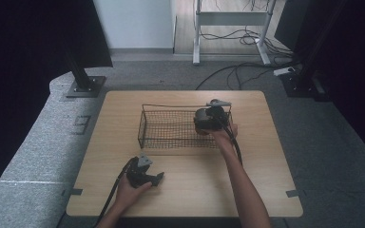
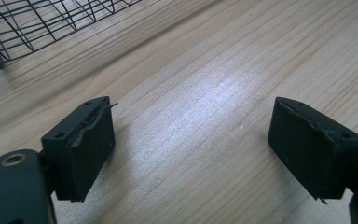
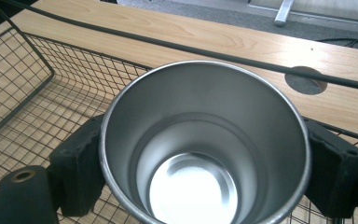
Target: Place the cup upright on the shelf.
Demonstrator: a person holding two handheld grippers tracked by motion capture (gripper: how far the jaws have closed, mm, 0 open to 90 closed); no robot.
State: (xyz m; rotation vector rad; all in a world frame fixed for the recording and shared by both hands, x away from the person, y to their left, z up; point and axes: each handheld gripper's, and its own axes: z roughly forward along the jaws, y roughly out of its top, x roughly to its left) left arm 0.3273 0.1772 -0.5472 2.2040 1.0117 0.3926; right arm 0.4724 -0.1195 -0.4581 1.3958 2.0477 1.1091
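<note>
While the left gripper rests wide open on the table, the right gripper clamps a steel cup inside the wire basket, seemingly just above its floor; release remains.

No readable text, label, brand, number or sign anywhere. Cup: plain steel, no print. Basket: bare wire, no tag. Surface: plain wood grain, unmarked. Left claw, right claw: black pads, no lettering. Background gear in high view too small and dark to read.
</note>
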